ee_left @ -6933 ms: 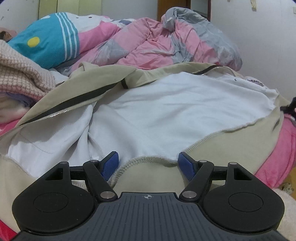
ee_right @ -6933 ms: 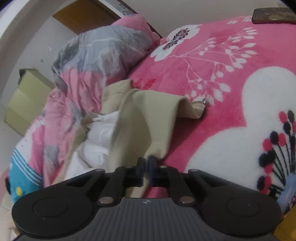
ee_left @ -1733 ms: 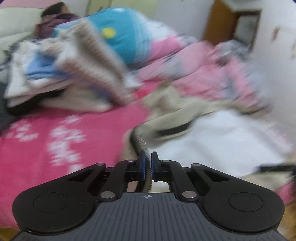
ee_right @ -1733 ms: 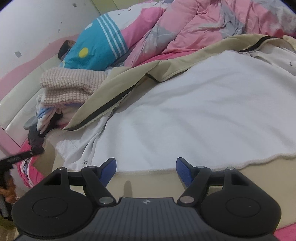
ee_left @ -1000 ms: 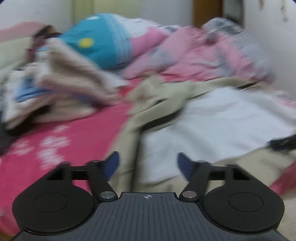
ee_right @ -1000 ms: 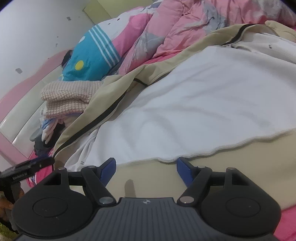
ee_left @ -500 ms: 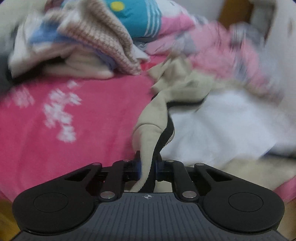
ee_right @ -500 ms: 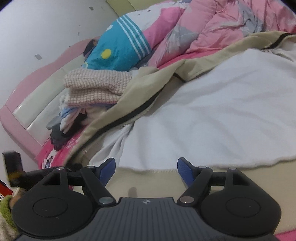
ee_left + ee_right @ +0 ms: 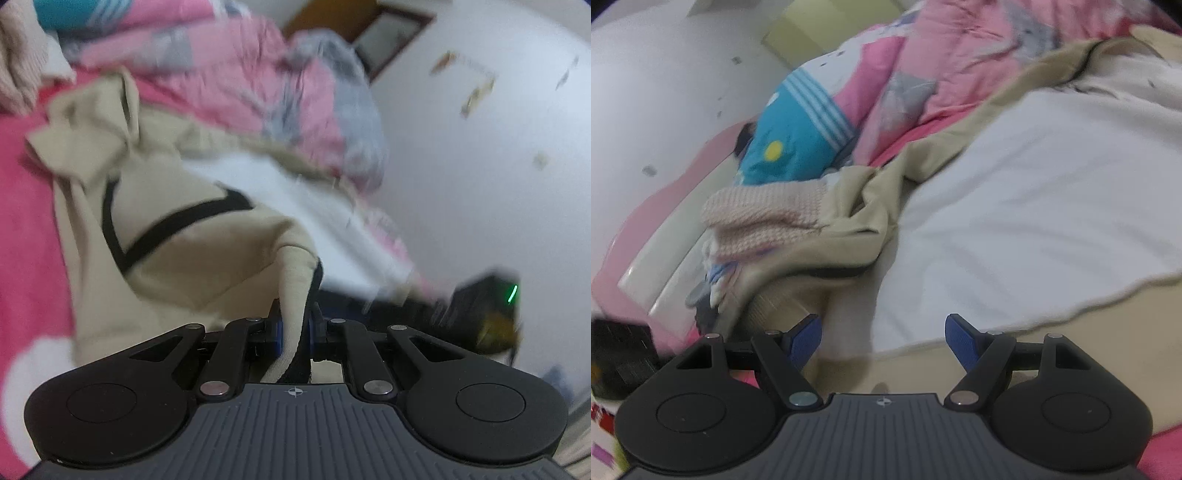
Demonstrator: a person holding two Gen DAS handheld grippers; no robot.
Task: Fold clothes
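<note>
Left tongs (image 9: pixel 294 328) pinching beige jacket (image 9: pixel 192 240) edge, right tongs (image 9: pixel 882 341) spread above it

No text, label or number can be read here, perhaps because both views are blurred.

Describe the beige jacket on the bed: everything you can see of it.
The beige jacket is a soft, fleecy garment with a white lining and a black zipper band along its front edge. It lies opened out, lining up, across the pink bedspread, rumpled near a pink knit sweater. The left gripper is shut on a pinched fold of its front edge, lifting it. The right gripper hovers open above the hem, not gripping.
</note>
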